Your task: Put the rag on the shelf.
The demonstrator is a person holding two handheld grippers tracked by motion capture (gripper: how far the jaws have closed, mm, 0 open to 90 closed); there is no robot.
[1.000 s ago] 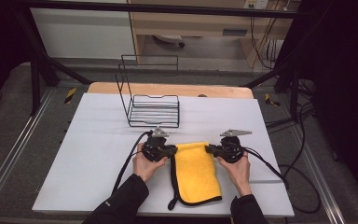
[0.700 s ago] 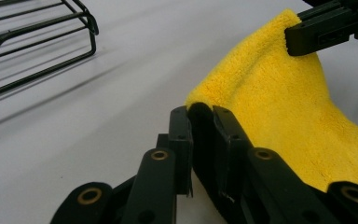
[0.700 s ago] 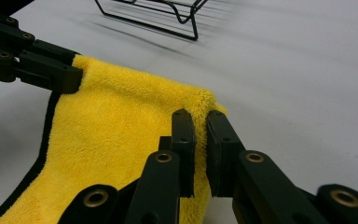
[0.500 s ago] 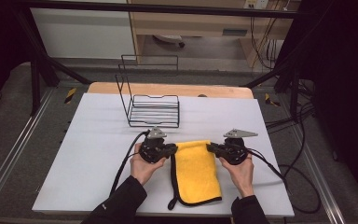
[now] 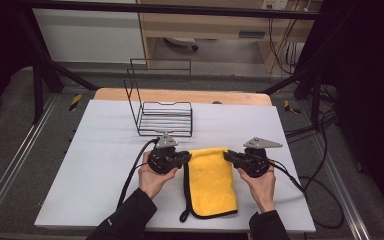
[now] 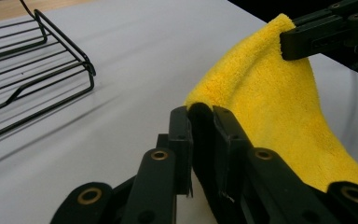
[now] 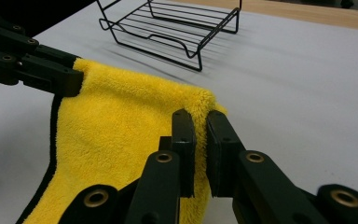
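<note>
2 grippers, left (image 5: 184, 159) and right (image 5: 228, 156), pinch the cloth's (image 5: 211, 182) far corners near the rack (image 5: 166, 120); lifting evenly likely comes next.

Both forearms, in dark sleeves, came in from the near edge of the table and ran forward side by side. The left hand (image 5: 152, 179) wrapped the body of the left gripper (image 5: 186, 159), whose jaws pointed inward toward the other hand. The right hand (image 5: 261, 186) held the right gripper (image 5: 227, 156) the same way, mirrored, jaws pointing inward. The two sets of jaws faced each other, well apart and about level. Each pair stood nearly closed, pinching a corner of the cloth (image 5: 211, 180) between the pads. A cable trailed from each gripper back past its wrist.
</note>
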